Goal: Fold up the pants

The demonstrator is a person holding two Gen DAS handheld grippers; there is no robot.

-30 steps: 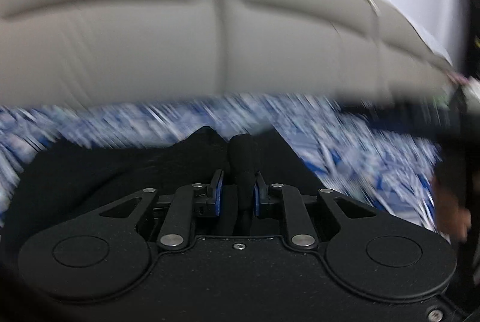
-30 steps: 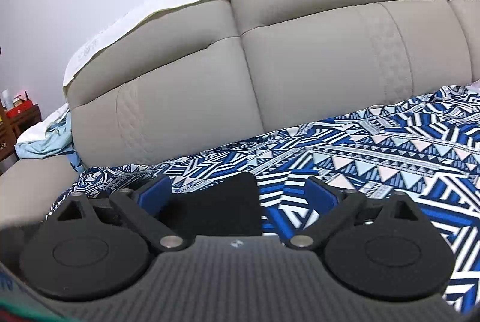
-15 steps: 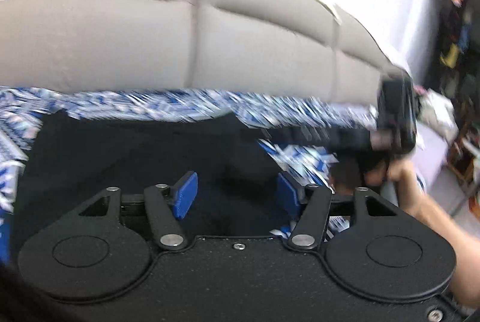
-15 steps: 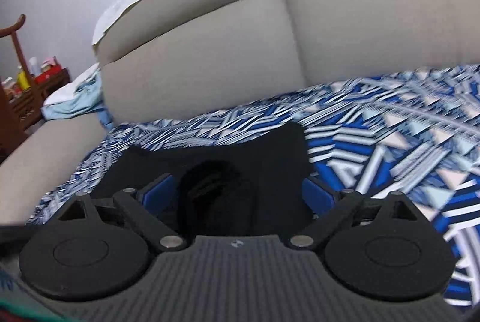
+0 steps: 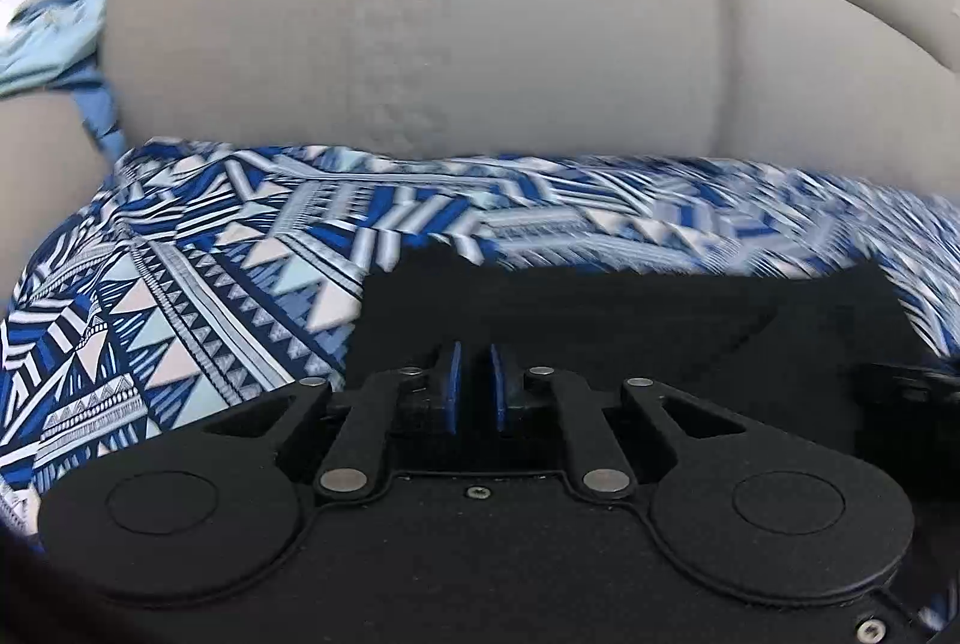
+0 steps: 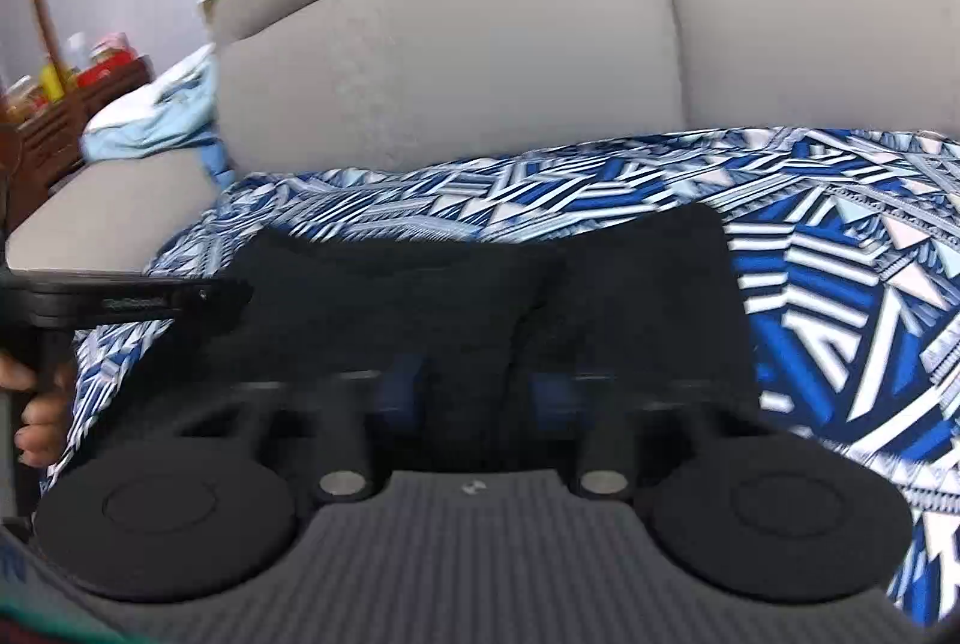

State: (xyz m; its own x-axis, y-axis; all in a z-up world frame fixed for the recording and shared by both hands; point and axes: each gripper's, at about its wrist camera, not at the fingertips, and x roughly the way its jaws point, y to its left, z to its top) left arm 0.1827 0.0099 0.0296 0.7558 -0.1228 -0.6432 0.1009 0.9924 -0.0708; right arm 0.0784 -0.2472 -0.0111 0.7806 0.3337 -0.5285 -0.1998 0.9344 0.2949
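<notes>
The black pants (image 5: 630, 308) lie folded flat on the blue and white patterned cover (image 5: 180, 284) of a sofa seat. My left gripper (image 5: 474, 374) is at the pants' near left edge, its blue pads nearly together on black cloth. In the right wrist view the pants (image 6: 480, 296) fill the middle. My right gripper (image 6: 474, 392) is over their near edge, blurred, its blue pads a moderate gap apart with black cloth between them. The left gripper's body (image 6: 120, 296) and the hand holding it show at the left of the right wrist view.
Grey sofa back cushions (image 5: 480, 44) rise behind the seat. A light blue cloth (image 6: 156, 122) lies on the left armrest. A wooden shelf with bottles (image 6: 54, 92) stands beyond the armrest.
My left gripper opened half a second ago and has shut again at the pants' left edge. My right gripper's pads have come closer together over the pants.
</notes>
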